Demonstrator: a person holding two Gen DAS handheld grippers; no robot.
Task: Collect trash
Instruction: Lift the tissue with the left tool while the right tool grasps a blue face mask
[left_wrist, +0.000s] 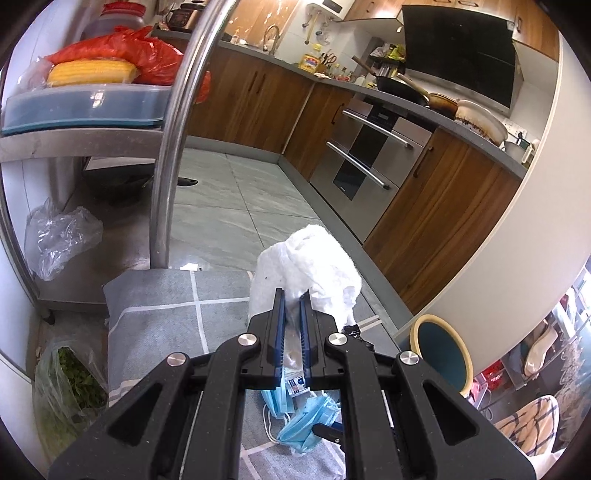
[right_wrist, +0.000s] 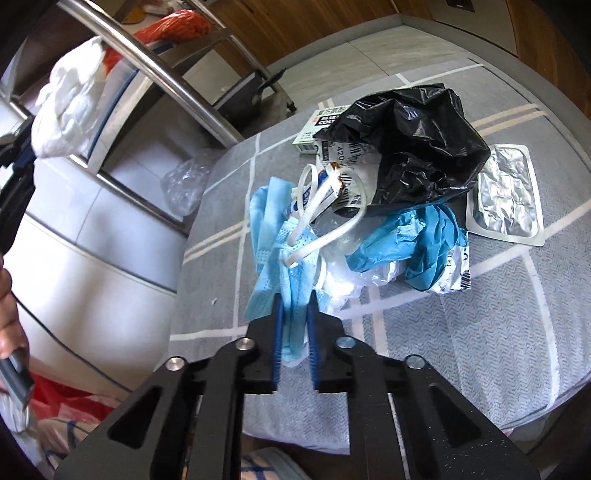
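A grey woven cushion crossed by pale white stripes (right_wrist: 424, 332) serves as the work surface; its fabric looks coarse and matte. It sits low in a kitchen with grey marbled floor tiles (left_wrist: 236, 206), warm wood cabinet fronts (left_wrist: 443, 206) under a grey countertop, and a stainless built-in oven with two bar handles (left_wrist: 362, 155). A curved polished steel tube (left_wrist: 173, 129) belongs to a metal rack whose shelf carries a clear plastic tray (left_wrist: 81, 107) with yellow corn and a red plastic bag (left_wrist: 147, 59).

The trash lies heaped in the middle of the cushion: a glossy, crumpled black plastic bag (right_wrist: 413, 147) at the far side, a small printed cardboard box (right_wrist: 317, 129) tucked against it, a creased silver foil blister pack (right_wrist: 506, 195) to the right, a wrinkled teal rubber glove (right_wrist: 417, 240) below the bag, and a soft pleated light-blue face mask with white ear loops (right_wrist: 280, 258) nearest the camera.

The right gripper (right_wrist: 294, 317) has its blue-padded jaws drawn in narrow on the lower edge of the face mask, which sits pinched between them.

The left gripper (left_wrist: 291, 306) is clamped tight on a thin, crinkly white plastic bag (left_wrist: 306, 266), held above the cushion with the bag bunched upward past the fingertips
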